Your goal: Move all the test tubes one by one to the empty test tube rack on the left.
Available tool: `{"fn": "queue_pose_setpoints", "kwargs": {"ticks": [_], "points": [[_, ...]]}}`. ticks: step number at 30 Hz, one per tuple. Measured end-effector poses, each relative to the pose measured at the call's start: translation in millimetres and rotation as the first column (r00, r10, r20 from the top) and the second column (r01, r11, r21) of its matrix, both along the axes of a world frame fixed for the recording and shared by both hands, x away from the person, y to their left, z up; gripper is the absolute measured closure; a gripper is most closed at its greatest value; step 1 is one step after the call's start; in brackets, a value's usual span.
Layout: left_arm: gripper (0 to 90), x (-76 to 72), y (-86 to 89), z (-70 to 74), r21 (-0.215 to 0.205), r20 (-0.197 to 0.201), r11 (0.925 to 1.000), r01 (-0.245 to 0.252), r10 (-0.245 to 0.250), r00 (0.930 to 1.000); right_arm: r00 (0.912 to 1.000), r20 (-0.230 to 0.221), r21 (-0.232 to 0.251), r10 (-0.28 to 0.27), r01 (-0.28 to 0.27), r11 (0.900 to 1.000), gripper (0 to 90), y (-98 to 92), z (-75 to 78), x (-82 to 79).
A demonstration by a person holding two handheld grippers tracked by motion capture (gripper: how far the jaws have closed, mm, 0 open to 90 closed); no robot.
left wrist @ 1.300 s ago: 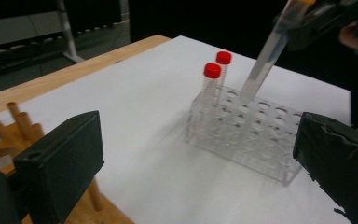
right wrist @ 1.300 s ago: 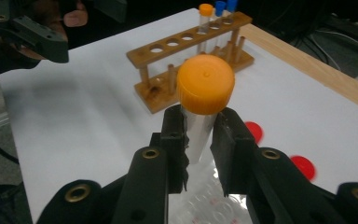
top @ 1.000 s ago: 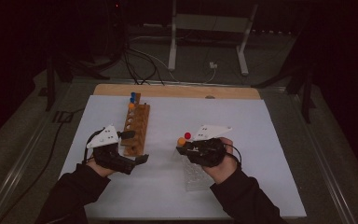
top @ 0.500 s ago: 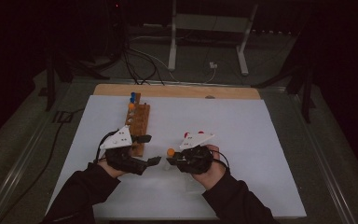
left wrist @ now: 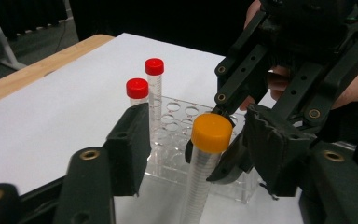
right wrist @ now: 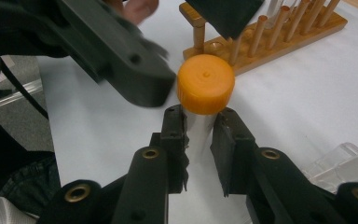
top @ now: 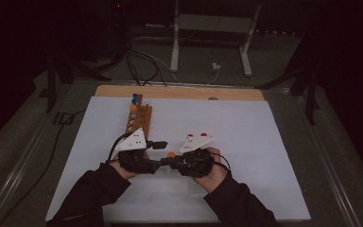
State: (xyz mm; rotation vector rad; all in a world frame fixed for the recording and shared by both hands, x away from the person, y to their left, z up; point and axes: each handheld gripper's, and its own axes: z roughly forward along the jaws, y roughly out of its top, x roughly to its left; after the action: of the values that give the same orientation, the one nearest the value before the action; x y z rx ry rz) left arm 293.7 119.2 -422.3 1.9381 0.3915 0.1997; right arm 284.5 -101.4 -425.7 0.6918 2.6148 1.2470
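a clear plastic tube (left wrist: 200, 182) with an orange screw cap (right wrist: 205, 84), light and stiff by the look, smooth-walled and likely slippery, liable to tip or twist if pinched off-centre. best taken on the straight wall just under the cap, where the cap's rim would stop a slide. held upright above the white worktop (top: 264, 156), between the two hands, near the front end of the wooden rack (top: 137, 120) and beside the clear plastic rack (left wrist: 186, 140) with its two red-capped tubes (left wrist: 145, 93). clamped just below the cap by the right gripper (right wrist: 199, 135), jaws pressed on the wall from both sides. flanked by the left gripper (left wrist: 196, 140), jaws just been closing, tube standing between them, pads not yet seen pressing on it.
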Motion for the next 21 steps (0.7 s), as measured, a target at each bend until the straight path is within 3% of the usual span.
{"fn": "queue_pose_setpoints", "kwargs": {"ticks": [13, 21], "points": [[70.1, 2.9, -5.1, -4.9, 0.006, -0.016, 0.9991, 0.042, -0.042, 0.9990, 1.0000, 0.002, -0.003, -0.005, 0.005, 1.000, 75.3, -1.0, 0.5, 0.7], [71.8, 3.3, -2.6, -2.0, -0.010, -0.002, 0.9989, 0.046, -0.046, 0.9989, 1.0000, 0.003, 0.017, -0.003, 0.003, 1.000, 75.0, -2.0, 2.2, 0.9]]}}
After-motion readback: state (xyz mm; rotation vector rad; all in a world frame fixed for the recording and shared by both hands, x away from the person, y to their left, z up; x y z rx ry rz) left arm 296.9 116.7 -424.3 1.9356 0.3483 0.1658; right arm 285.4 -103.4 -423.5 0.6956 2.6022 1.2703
